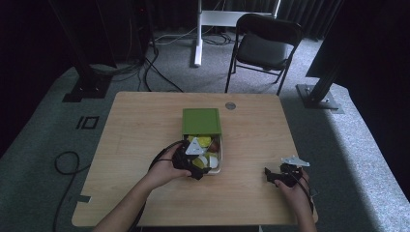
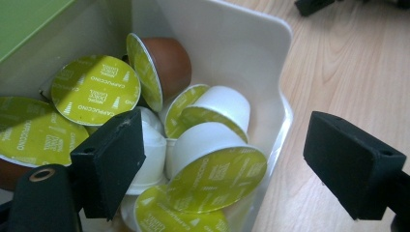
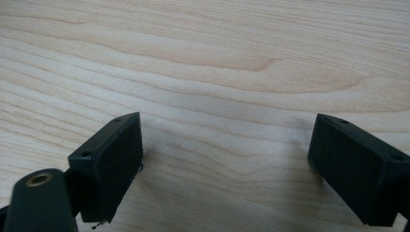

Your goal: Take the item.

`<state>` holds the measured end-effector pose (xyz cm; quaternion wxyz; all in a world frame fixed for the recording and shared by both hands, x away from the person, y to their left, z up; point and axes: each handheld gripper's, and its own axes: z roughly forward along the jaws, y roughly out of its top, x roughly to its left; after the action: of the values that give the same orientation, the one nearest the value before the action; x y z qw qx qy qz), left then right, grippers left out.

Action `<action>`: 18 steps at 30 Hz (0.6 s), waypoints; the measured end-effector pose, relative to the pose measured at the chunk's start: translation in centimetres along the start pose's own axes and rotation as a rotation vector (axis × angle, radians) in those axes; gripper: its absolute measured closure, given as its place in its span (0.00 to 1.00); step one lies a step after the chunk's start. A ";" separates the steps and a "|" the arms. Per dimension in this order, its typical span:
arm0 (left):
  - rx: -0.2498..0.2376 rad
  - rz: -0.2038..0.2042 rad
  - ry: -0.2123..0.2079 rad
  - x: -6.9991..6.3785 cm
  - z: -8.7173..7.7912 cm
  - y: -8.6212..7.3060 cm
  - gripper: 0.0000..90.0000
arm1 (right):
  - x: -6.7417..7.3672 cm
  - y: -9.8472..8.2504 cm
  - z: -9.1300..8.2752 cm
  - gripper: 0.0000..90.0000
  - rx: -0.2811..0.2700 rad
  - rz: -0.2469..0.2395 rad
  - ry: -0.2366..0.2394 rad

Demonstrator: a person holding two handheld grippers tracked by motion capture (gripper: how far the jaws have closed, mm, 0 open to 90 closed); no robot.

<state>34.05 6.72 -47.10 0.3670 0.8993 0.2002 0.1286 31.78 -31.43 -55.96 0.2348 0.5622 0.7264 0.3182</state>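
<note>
High view shows a person's two forearms reaching in from the bottom edge over a pale wooden bench [image 1: 145, 125]. Near its middle sits a white plastic tray [image 1: 220, 159] of coffee capsules, partly slid out of a green box [image 1: 201, 121] that covers its far end. At the tray's near left corner, the left gripper [image 1: 197, 170] is held in the person's left hand [image 1: 162, 171]. Left gripper view looks down into the tray [image 2: 232, 43]: its jaws are spread, one black pad down among the capsules and the other outside the tray wall, over bare wood, so the wall and a white capsule with a lime-green foil lid [image 2: 212, 166] lie between them (the pads are not pressing on anything that can be seen). Other capsules lie jumbled around it, among them a brown capsule [image 2: 167, 65] and a green lid marked cappuccino [image 2: 95, 89]. Well to the right, near the bench's front edge, the right gripper [image 1: 270, 175] rests low over bare wood, its jaws spread wide with nothing between them.
</note>
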 end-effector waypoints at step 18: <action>0.144 0.025 0.102 -0.5 0.5 0.2 0.28 | 0.0 0.0 0.0 0.13 0.000 0.000 0.000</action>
<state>33.88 6.08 -47.36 0.2891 0.9180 0.2163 0.1642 31.78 -31.43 -55.96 0.2347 0.5621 0.7264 0.3182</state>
